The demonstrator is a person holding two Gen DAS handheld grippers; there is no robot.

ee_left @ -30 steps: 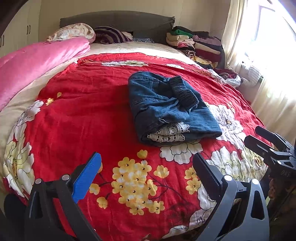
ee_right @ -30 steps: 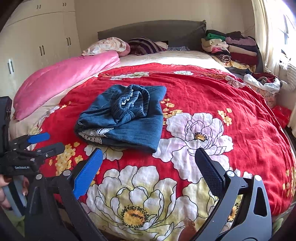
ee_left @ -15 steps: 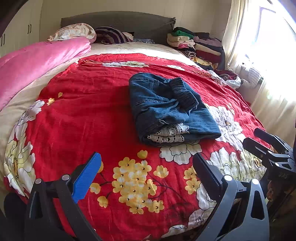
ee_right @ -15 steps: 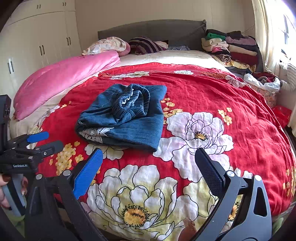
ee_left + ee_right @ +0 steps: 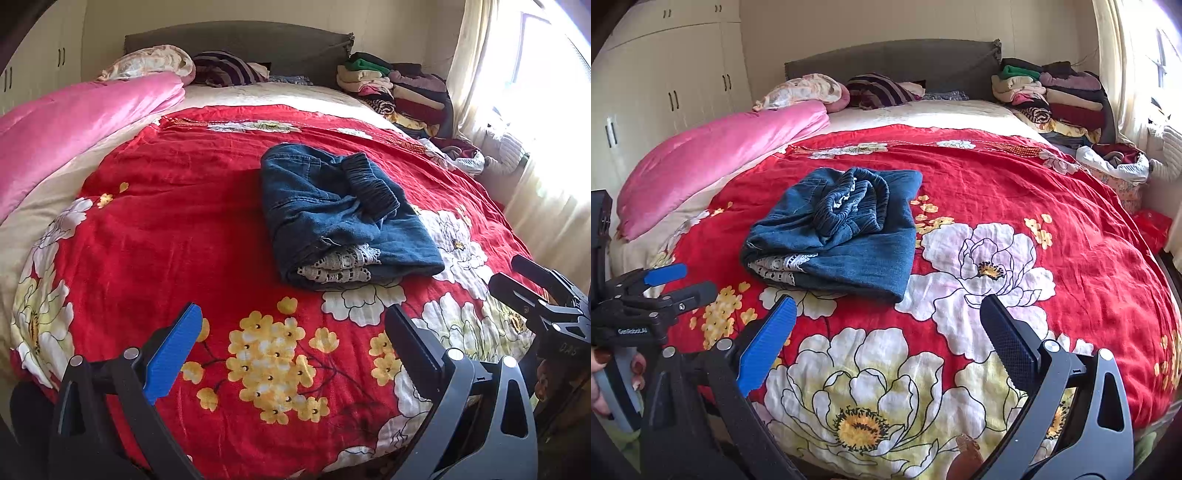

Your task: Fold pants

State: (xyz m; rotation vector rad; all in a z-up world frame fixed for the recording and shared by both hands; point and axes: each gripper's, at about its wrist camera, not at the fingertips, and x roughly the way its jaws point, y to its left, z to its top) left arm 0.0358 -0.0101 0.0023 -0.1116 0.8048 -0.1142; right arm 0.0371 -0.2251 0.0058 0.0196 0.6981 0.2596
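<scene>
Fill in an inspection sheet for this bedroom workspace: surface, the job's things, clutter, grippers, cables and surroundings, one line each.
Surface: red flowered bedspread, wrinkled, on a bed.
Job's things: blue pants lie folded in a bundle on the bedspread, white lace trim showing at the near edge.
Clutter: pink quilt along the left side; stack of clothes by the headboard; pillows at the head.
Grippers: left gripper and right gripper, both empty, jaws apart, short of the pants.
Cables: nothing seen.
Surroundings: wardrobe on the left, curtained window on the right.
</scene>
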